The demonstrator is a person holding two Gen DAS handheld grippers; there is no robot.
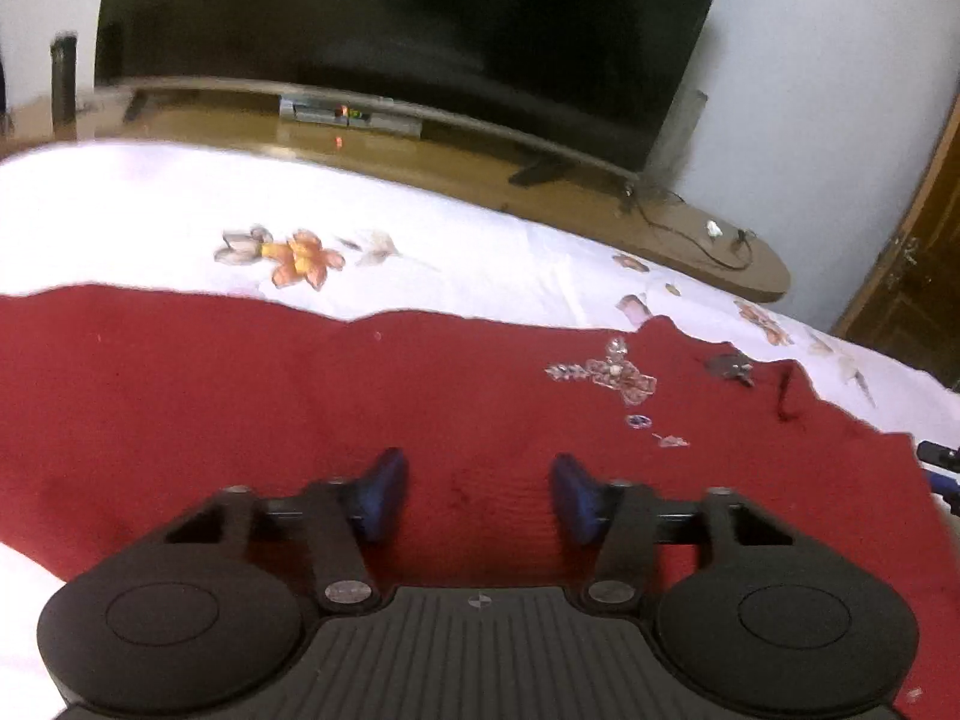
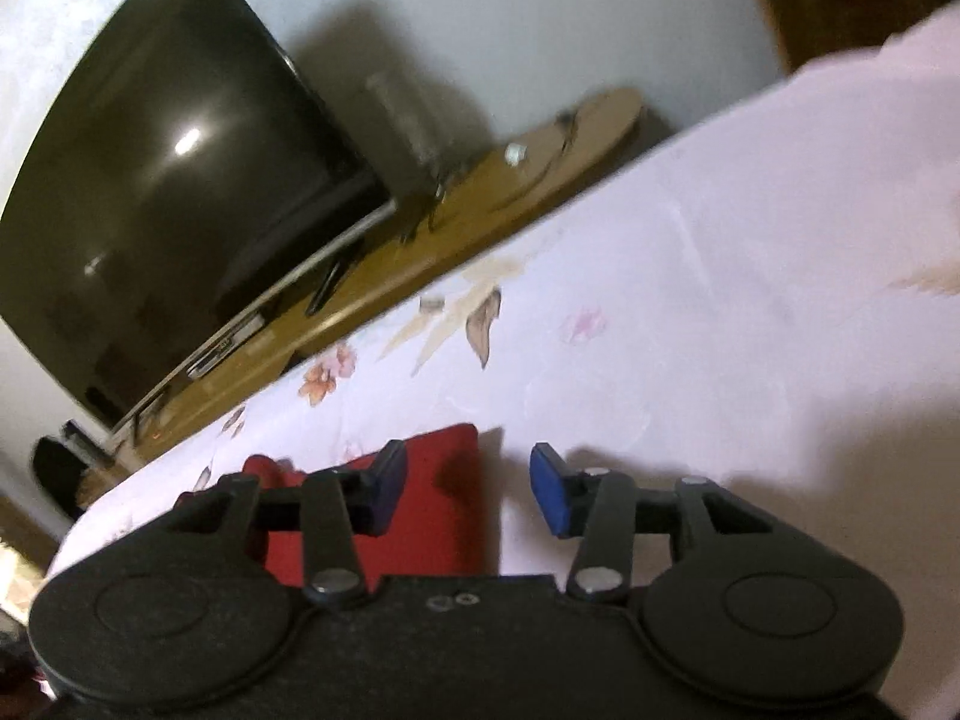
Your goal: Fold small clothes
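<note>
Red garment (image 1: 300,408) beneath both parted tongs (image 1: 480,495) — flat.

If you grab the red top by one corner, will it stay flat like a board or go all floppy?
Probably floppy: the red top lies spread on the flowered sheet with a wavy far edge, so it looks like soft cloth that would droop. Likely light, since it looks thin. The sparkly decoration might snag or weigh that side down a little.

The left gripper (image 1: 480,495) has a black ribbed body, two round black discs flanking it, silver pivot screws and blue finger pads (image 1: 384,492). The right gripper (image 2: 468,489) matches: matte black housing, silver rivets, black linkage arms, bright blue pads (image 2: 549,489).
</note>
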